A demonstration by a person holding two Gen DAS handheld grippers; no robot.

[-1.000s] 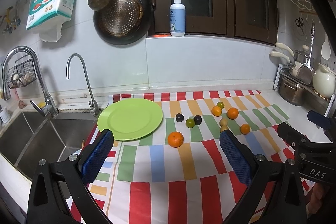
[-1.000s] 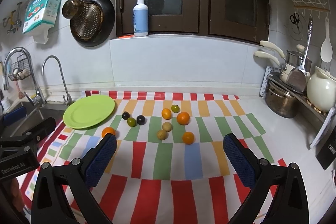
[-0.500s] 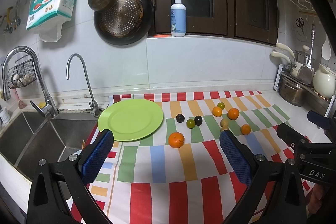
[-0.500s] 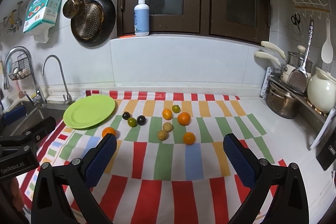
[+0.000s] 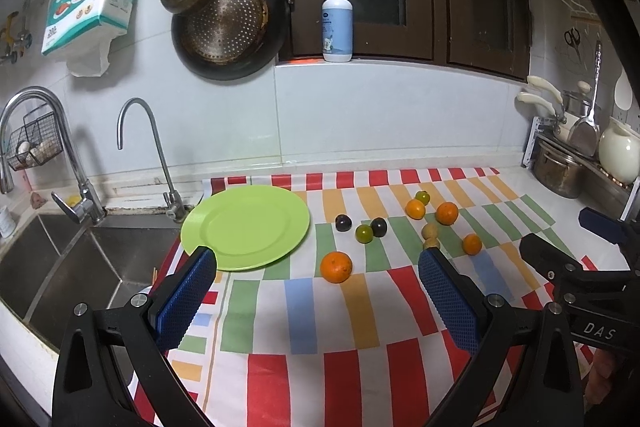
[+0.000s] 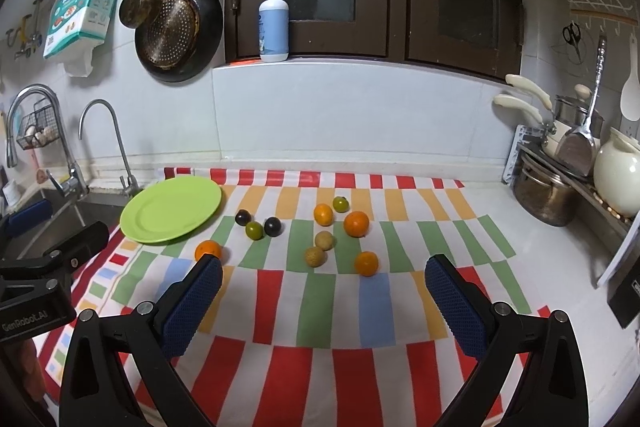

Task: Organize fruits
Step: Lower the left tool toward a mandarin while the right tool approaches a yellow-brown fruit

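A green plate (image 5: 246, 225) lies empty at the left of a striped cloth (image 5: 304, 311); it also shows in the right wrist view (image 6: 170, 209). Several small fruits are scattered to its right: an orange (image 5: 336, 267) nearest, two dark plums (image 5: 343, 222) (image 5: 378, 227), a green one (image 5: 364, 233), more oranges (image 6: 356, 223) (image 6: 366, 263) and two tan fruits (image 6: 315, 256). My left gripper (image 5: 316, 297) is open and empty, held above the cloth in front of the nearest orange. My right gripper (image 6: 322, 297) is open and empty, held in front of the fruit group.
A steel sink (image 5: 60, 267) with two taps (image 5: 156, 151) lies left of the cloth. Pots and a white jug (image 6: 616, 179) stand on a rack at the right. A pan (image 5: 228, 23) and a soap bottle (image 5: 337, 21) are on the back wall.
Both views have shifted very slightly; the fruits and plate lie where they were and both grippers stay open.
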